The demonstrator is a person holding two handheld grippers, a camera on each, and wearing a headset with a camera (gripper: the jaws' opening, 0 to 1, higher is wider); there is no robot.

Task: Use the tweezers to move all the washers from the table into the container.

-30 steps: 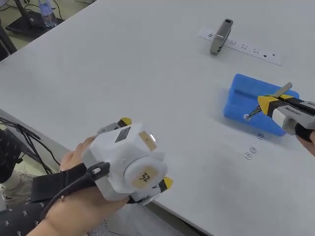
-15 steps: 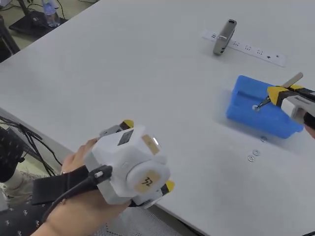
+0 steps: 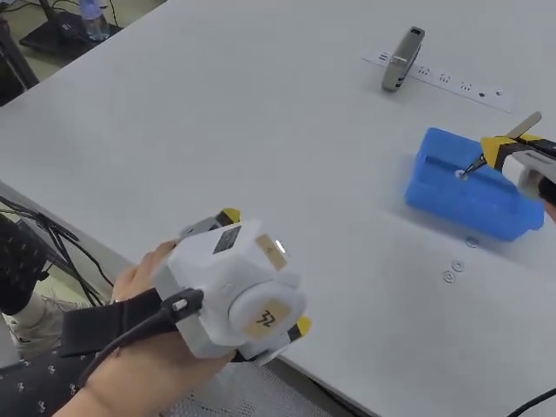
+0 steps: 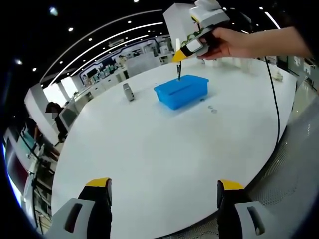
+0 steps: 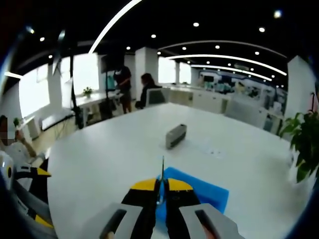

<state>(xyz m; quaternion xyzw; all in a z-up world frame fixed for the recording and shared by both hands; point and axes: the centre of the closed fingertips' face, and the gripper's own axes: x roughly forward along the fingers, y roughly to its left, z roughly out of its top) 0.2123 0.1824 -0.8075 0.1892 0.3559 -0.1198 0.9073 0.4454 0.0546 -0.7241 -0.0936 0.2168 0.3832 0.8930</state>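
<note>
Tweezers (image 3: 473,165) are being clamped tight in the right gripper (image 3: 498,149), tips pointing straight down over the blue container (image 3: 452,198), while the left gripper (image 4: 164,183) is being held wide apart, way off.

White table (image 3: 217,113): container (image 3: 465,195), washers (image 3: 448,276), power strip (image 3: 452,82)

Left gripper (image 3: 263,271) sticker (image 3: 268,319) seems to read "72".
</note>
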